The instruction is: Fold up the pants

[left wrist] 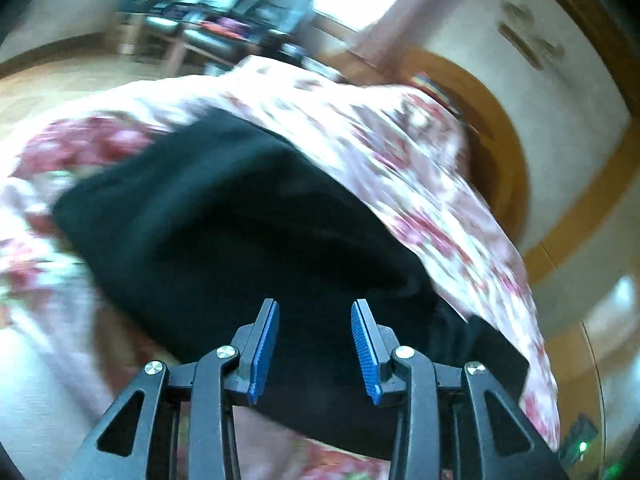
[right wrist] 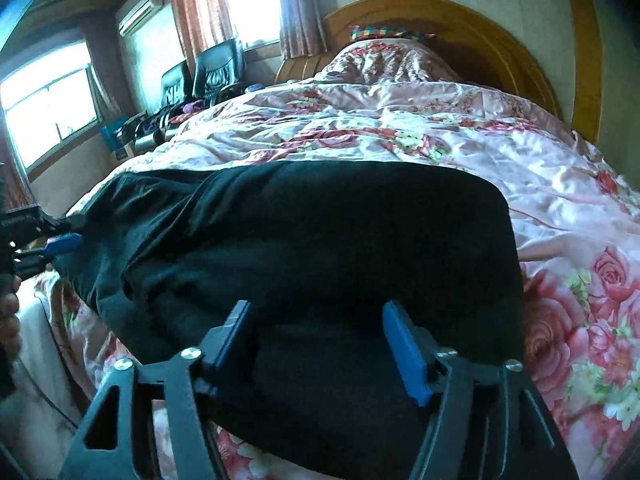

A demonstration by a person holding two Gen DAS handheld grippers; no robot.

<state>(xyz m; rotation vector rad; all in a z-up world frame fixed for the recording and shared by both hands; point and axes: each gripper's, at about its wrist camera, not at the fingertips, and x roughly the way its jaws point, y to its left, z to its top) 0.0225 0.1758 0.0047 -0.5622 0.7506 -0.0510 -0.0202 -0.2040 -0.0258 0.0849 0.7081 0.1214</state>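
A floral quilt [right wrist: 400, 128] covers the bed, black pants [right wrist: 320, 240] folded across its near edge. Over the pants, the right tool [right wrist: 320, 320] gapes wide (empty); the left tool [left wrist: 315, 312] stands part open, gripping nothing.

One pair of black pants [right wrist: 312, 240] on one bed with one floral quilt [right wrist: 440, 120]. Two grippers: the right one [right wrist: 320, 312] and the left one [right wrist: 60, 244]. One wooden headboard [right wrist: 460, 20], two dark chairs [right wrist: 208, 68] (side by side at the window).
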